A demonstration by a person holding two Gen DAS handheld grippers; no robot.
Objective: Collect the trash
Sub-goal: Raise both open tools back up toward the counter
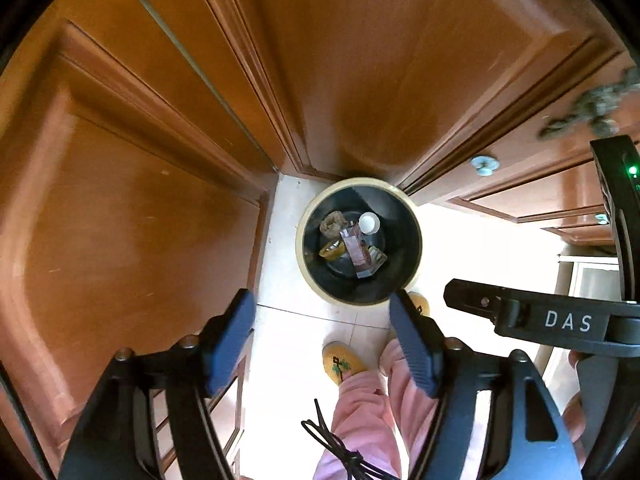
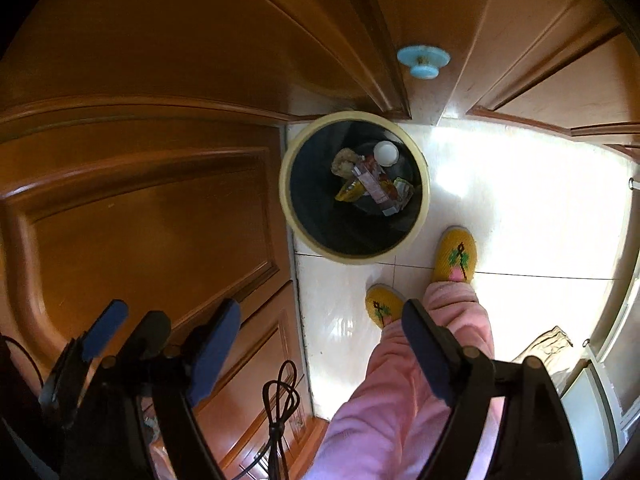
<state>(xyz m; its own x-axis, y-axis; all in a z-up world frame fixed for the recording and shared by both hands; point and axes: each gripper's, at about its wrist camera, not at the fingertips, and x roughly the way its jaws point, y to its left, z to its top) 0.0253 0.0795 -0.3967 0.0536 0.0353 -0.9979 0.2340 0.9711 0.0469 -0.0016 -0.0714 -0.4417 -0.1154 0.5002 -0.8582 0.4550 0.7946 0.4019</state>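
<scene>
A round bin with a cream rim (image 1: 300, 248) (image 2: 285, 184) and a dark liner stands on the pale floor in the corner between wooden doors. Inside lie a white cup (image 1: 369, 223) (image 2: 386, 153), a pink carton (image 1: 356, 250) (image 2: 372, 184), a yellow wrapper (image 1: 332, 249) and a crumpled brown scrap (image 1: 334, 222). My left gripper (image 1: 322, 336) hangs straight above the bin's near side, open, with nothing between its blue pads. My right gripper (image 2: 322, 352) is open and empty too, high above the floor in front of the bin.
Wooden doors and cabinet fronts with a pale blue knob (image 2: 423, 60) (image 1: 485, 164) close in the corner. A person's pink trouser legs (image 2: 400, 392) and yellow slippers (image 2: 456, 256) stand beside the bin. A black cable (image 1: 340, 448) dangles below. A brown bag (image 2: 548, 344) lies at the right.
</scene>
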